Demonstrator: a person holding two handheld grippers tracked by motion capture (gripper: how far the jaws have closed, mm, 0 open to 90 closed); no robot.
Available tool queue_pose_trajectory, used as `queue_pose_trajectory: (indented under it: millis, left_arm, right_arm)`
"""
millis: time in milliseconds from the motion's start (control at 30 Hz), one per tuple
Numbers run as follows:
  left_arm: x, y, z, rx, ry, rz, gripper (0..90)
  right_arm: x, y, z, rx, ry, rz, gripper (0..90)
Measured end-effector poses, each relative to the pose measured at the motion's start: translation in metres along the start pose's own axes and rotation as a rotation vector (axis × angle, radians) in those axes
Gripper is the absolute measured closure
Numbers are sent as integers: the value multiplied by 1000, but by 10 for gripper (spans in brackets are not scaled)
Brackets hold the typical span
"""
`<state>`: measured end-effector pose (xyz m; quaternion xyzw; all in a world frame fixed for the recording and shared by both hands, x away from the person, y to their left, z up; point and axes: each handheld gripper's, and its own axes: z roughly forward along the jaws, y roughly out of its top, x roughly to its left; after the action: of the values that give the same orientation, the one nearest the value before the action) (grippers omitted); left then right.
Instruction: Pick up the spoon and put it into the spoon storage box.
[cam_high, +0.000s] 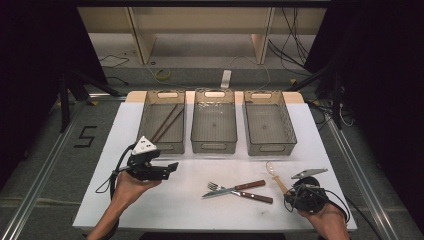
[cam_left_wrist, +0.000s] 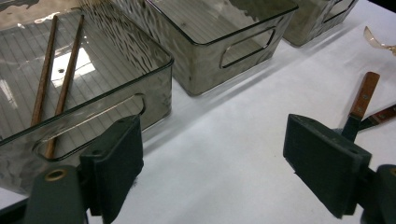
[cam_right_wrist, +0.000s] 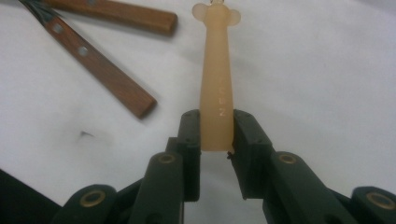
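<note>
The sorting looks about a third done: the chopsticks (cam_high: 167, 121) already lie in the left bin (cam_high: 146, 120), the other two bins empty. The right gripper (cam_right_wrist: 217, 133) is clamped on the spoon (cam_right_wrist: 216, 84) handle, spoon still on the table (cam_high: 165, 200) (near the right edge). The left gripper (cam_left_wrist: 212, 163) hovers wide open, holding nothing; fork (cam_high: 240, 193) and knife (cam_high: 235, 188) remain.

A white table (cam_high: 165, 200) carries three clear bins (cam_high: 214, 122), a fork (cam_high: 239, 192), a knife (cam_high: 234, 188) and a spoon (cam_high: 275, 176).
</note>
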<state>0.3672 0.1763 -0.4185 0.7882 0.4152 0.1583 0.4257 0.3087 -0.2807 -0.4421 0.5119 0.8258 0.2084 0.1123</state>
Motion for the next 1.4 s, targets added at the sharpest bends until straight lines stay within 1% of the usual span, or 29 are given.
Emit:
queue_pose_trajectory:
  millis: [133, 200, 267, 300, 333, 433, 533, 667, 967, 1100, 1267, 1333, 1400]
  left_arm:
    - [1, 0, -1, -14, -7, -3, 184]
    - [0, -1, -2, -25, -11, -1, 183]
    - [0, -1, -4, -35, -14, 0, 178]
    - [0, -1, -5, -44, -18, -2, 176]
    - [0, -1, -5, -51, -22, -4, 175]
    - [0, -2, -8, -77, -32, -13, 169]
    - [0, -2, -12, -98, -35, -21, 168]
    - [0, -5, -15, -103, -31, -26, 168]
    - [-1, -8, -20, -123, -32, -34, 167]
    - [-1, -10, -23, -129, -26, -41, 166]
    - [0, -13, -26, -141, -20, -47, 165]
    - [0, -14, -27, -142, -19, -50, 164]
    - [-1, -14, -28, -140, -18, -44, 164]
  right_arm:
    - [2, 5, -7, -31, 15, -20, 750]
    - [3, 8, -10, -42, 33, -30, 749]
    - [5, 12, -11, -54, 30, -44, 749]
    - [6, 14, -11, -57, 37, -51, 749]
    - [7, 18, -11, -63, 49, -57, 749]
    - [8, 27, -12, -82, 58, -75, 749]
    - [9, 38, -11, -103, 93, -82, 749]
    - [13, 56, -8, -131, 119, -96, 748]
    - [22, 98, -1, -172, 136, -131, 748]
    - [25, 115, 2, -187, 134, -133, 748]
    - [30, 135, 5, -207, 129, -147, 748]
    - [31, 143, 6, -211, 128, -144, 748]
    - [33, 151, 9, -214, 130, -144, 748]
